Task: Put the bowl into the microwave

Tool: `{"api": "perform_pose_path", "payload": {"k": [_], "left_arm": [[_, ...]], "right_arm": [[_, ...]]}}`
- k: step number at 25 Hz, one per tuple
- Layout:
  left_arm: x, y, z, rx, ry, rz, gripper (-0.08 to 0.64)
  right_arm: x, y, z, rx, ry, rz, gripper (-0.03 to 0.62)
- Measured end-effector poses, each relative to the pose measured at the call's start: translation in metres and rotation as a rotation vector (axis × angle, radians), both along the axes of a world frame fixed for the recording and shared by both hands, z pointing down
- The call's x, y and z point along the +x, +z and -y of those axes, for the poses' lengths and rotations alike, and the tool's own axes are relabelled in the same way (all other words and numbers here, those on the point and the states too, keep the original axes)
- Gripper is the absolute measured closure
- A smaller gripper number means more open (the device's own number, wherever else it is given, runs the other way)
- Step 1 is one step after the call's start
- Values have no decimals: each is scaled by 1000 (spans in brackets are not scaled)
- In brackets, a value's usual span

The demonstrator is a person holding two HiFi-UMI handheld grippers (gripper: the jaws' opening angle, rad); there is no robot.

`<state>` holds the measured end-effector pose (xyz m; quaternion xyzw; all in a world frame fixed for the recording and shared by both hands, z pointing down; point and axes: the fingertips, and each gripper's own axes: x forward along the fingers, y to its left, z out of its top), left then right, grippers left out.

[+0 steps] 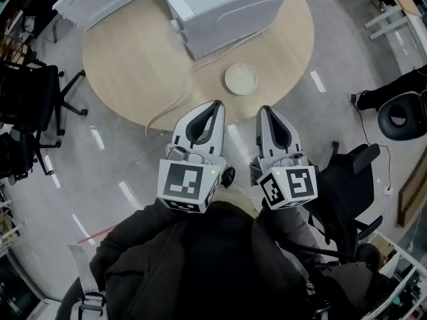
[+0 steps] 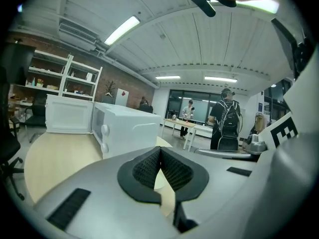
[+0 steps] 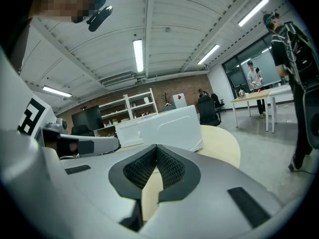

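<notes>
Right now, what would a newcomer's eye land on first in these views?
The left tool and right tool, both shut and empty, fill the head view's lower centre. Ahead, a pale bowl sits near the front edge of the round table, with the white microwave behind it.

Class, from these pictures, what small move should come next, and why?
Probably open the right gripper and ease it forward to the bowl: it and the left gripper are shut and empty, and the bowl lies untouched on the table ahead.
</notes>
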<state>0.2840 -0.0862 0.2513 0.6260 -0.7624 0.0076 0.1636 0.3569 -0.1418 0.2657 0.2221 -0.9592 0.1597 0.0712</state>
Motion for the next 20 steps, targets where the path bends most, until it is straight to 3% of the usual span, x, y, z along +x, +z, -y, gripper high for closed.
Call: {"api": "perform_pose_path", "payload": {"k": [7, 14, 20], "left_arm": [[-47, 13, 26, 11, -18, -37, 551], [-56, 7, 49, 14, -56, -25, 551], [-57, 28, 70, -21, -127, -30, 551]], "right_arm": [[-47, 3, 36, 38, 5, -35, 584], [-55, -4, 66, 50, -16, -30, 584], [-69, 16, 92, 41, -99, -28, 584]]}}
